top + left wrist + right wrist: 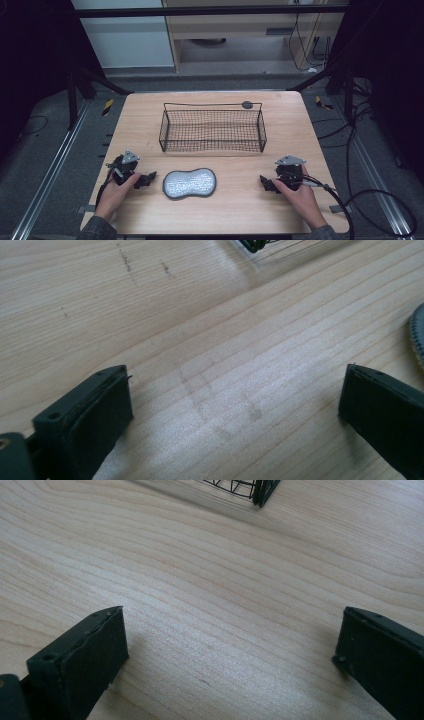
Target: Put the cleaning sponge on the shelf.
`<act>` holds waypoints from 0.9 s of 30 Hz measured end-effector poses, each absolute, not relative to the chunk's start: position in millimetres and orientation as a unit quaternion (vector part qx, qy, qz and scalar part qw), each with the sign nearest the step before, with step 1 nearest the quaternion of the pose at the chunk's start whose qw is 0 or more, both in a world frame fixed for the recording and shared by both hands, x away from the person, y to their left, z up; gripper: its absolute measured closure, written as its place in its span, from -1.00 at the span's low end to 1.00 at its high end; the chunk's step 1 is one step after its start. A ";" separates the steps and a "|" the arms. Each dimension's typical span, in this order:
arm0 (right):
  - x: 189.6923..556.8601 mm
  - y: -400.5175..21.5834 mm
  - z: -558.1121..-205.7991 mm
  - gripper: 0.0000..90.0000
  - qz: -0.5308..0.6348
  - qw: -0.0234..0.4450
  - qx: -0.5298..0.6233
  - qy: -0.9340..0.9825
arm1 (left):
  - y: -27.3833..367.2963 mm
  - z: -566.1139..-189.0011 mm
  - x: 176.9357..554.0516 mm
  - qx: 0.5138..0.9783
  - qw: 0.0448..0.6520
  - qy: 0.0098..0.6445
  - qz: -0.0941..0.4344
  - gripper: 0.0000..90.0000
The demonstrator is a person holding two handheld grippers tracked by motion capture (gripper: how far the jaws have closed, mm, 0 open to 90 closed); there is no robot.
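You are resting both grippers on the pale wooden table [150, 115] in front of the black wire mesh basket [212, 129], with the grey peanut-shaped scrubbing pad [190, 183] lying between them, untouched. The left gripper [148, 179] and right gripper [264, 182] are holding their jaws spread and empty, so the pickup is judged not yet begun; next you are likely closing one of them onto the pad's edge.

Wire basket [212, 131] at the far middle of the wooden table [240, 205].

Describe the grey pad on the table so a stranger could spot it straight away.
On the wooden table, look in front of the black wire basket, toward the person's edge. There, between the left gripper and the right gripper, lies the pad: flat, silvery grey, dark-rimmed and peanut-shaped, the table's one soft-looking thing.
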State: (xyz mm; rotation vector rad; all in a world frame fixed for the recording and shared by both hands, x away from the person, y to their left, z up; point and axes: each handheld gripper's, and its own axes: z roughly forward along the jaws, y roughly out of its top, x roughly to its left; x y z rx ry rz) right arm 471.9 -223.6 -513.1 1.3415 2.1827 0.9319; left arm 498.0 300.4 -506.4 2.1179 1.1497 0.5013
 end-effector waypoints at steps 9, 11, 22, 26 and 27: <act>471.9 -223.8 -513.2 -0.99 0.334 0.207 0.480 0.784 | 298.4 -486.3 490.4 0.809 0.352 0.422 0.208 -0.93; 471.8 -223.7 -513.2 -0.99 0.334 0.206 0.480 0.784 | 297.7 -479.1 485.0 0.817 0.348 0.411 0.206 -0.93; 471.9 -223.8 -513.1 -0.99 0.334 0.206 0.480 0.784 | 281.4 -440.5 467.7 0.836 0.348 0.371 0.205 -0.89; 471.9 -223.8 -513.1 -0.99 0.334 0.206 0.480 0.785 | 267.9 -431.0 464.5 0.854 0.331 0.343 0.206 -0.89; 471.9 -223.8 -513.1 -0.99 0.334 0.206 0.480 0.784 | 264.2 -429.1 464.2 0.859 0.326 0.336 0.206 -0.89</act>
